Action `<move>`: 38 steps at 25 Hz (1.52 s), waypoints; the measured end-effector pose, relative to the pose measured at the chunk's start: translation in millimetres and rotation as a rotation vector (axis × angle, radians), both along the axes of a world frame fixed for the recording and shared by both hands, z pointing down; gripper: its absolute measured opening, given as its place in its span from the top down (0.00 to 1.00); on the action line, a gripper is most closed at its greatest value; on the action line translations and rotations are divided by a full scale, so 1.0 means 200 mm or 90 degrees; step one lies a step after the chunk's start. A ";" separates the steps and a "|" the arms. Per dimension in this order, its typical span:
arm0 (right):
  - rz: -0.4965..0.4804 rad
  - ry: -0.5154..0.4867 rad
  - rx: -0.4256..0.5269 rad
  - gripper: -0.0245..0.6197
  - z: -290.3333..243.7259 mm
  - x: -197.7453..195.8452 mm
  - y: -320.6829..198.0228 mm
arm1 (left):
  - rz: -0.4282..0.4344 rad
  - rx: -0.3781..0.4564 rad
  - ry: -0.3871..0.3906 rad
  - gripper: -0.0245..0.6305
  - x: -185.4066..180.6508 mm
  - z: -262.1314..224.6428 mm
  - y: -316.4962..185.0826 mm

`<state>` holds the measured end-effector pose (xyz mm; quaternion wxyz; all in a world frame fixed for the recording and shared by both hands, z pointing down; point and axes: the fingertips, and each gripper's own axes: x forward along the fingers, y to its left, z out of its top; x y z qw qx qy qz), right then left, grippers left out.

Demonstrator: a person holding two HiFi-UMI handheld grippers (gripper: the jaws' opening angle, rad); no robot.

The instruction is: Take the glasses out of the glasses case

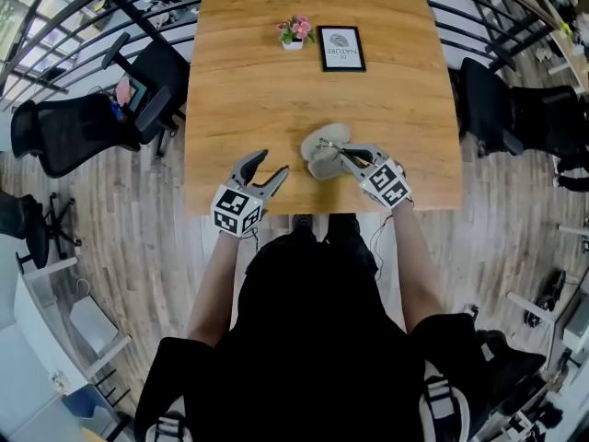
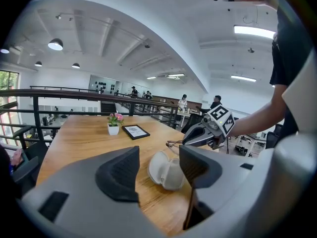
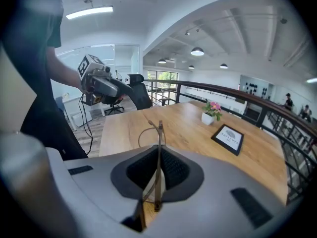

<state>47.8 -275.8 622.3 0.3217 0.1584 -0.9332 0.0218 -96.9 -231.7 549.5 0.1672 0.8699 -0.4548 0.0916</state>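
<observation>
An open pale grey glasses case (image 1: pixel 321 165) lies on the wooden table (image 1: pixel 258 90) near its front edge, lid raised. My right gripper (image 1: pixel 342 155) hangs just above the case, shut on thin-rimmed glasses (image 1: pixel 329 143). In the right gripper view the glasses (image 3: pixel 159 133) stand edge-on, pinched between the jaws of the right gripper (image 3: pixel 158 168). The left gripper view shows the case (image 2: pixel 167 172) on the table, with the glasses (image 2: pixel 173 144) lifted above it in the right gripper (image 2: pixel 184 142). My left gripper (image 1: pixel 273 162) stays open and empty, left of the case and apart from it.
A small pot of pink flowers (image 1: pixel 294 32) and a framed picture (image 1: pixel 341 49) stand at the table's far side. Black office chairs (image 1: pixel 138 90) sit left and right of the table. A black railing (image 3: pixel 233 95) runs behind it.
</observation>
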 end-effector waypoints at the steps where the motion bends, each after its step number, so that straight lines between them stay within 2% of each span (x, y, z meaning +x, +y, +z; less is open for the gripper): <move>1: 0.010 -0.008 0.002 0.93 -0.01 0.01 0.00 | 0.003 -0.001 -0.001 0.56 0.00 0.00 0.01; 7: 0.055 -0.014 0.013 0.93 -0.04 0.06 0.03 | 0.010 0.006 0.001 0.56 0.01 0.00 0.03; 16: 0.067 -0.020 0.037 0.93 -0.06 0.06 0.06 | 0.020 0.003 -0.001 0.56 0.04 0.01 0.11; 38: 0.090 -0.022 0.041 0.93 -0.07 0.09 0.11 | 0.034 0.002 -0.008 0.56 0.06 0.01 0.14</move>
